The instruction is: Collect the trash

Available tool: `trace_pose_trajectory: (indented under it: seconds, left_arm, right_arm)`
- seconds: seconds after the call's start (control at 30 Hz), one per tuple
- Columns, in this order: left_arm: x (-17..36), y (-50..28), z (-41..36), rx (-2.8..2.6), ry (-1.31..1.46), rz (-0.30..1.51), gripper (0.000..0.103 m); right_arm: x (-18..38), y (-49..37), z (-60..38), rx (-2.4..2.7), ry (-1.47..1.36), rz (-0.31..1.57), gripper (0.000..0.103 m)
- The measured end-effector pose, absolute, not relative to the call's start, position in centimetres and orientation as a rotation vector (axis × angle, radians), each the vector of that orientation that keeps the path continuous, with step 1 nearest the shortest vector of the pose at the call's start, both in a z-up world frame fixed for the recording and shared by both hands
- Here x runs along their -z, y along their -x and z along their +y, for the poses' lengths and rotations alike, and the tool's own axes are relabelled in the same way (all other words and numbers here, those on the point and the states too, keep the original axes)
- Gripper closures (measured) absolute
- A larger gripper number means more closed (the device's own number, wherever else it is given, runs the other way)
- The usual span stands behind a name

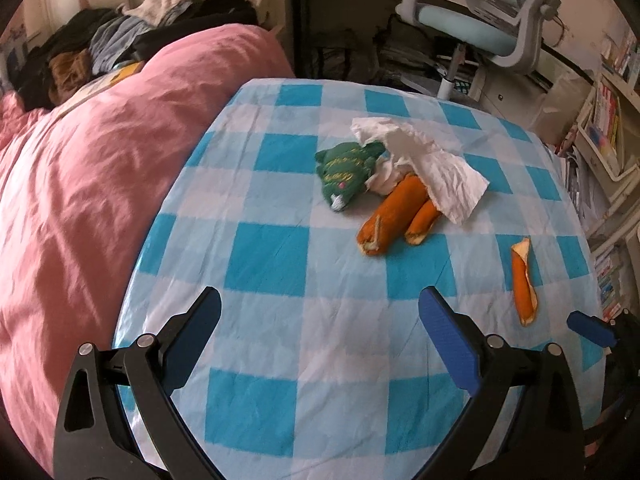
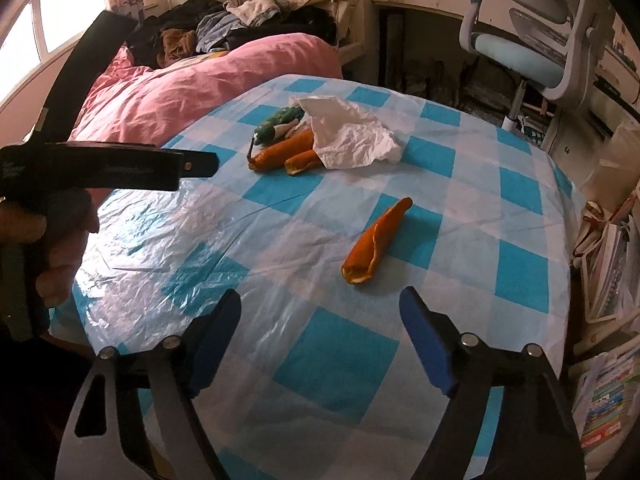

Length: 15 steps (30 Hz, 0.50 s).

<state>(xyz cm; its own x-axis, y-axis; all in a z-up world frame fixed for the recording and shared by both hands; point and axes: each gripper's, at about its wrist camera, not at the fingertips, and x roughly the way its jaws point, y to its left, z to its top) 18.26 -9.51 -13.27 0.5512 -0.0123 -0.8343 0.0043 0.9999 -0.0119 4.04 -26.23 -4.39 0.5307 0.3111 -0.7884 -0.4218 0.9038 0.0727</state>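
On the blue-and-white checked table (image 1: 280, 264) (image 2: 328, 340) lie a crumpled white tissue (image 1: 424, 160) (image 2: 352, 136), two curled orange peels (image 1: 396, 216) (image 2: 286, 150) partly under it, and a lone orange peel (image 1: 525, 280) (image 2: 376, 242) nearer the right. A green knitted toy (image 1: 346, 172) (image 2: 276, 124) lies beside the tissue. My left gripper (image 1: 320, 312) is open and empty above the near table. My right gripper (image 2: 320, 312) is open and empty, the lone peel just beyond its fingertips. One of its blue fingers (image 1: 588, 326) shows in the left wrist view.
A pink duvet (image 1: 92, 184) (image 2: 192, 84) lies on the bed along the table's left edge, with piled clothes (image 1: 120, 36) behind. A light-blue desk chair (image 1: 492, 16) (image 2: 528, 40) stands beyond the far edge. Shelves of books (image 1: 608, 128) and stacked papers (image 2: 604, 392) crowd the right.
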Motion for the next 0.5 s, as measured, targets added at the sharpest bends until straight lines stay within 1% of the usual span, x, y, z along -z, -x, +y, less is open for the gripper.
trace_pose_trajectory:
  seconds: [0.17, 0.23, 0.47, 0.5]
  left_arm:
    - [13.7, -19.8, -10.2, 0.008, -0.014, 0.990, 0.008]
    - [14.1, -20.4, -10.2, 0.002, -0.019, 0.995, 0.008]
    - [15.6, -23.0, -10.0, -0.012, -0.007, 1.026, 0.008]
    - [15.7, -23.3, -10.1, -0.010, -0.006, 1.027, 0.008]
  right_arm:
    - [4.8, -4.8, -26.0, -0.446, 0.128, 0.921, 0.031]
    - [5.0, -5.3, -26.0, -0.446, 0.124, 0.932, 0.035]
    - [5.7, -7.1, -25.6, -0.447, 0.120, 0.951, 0.042]
    - [5.8, -7.2, -25.6, -0.446, 0.118, 0.954, 0.044]
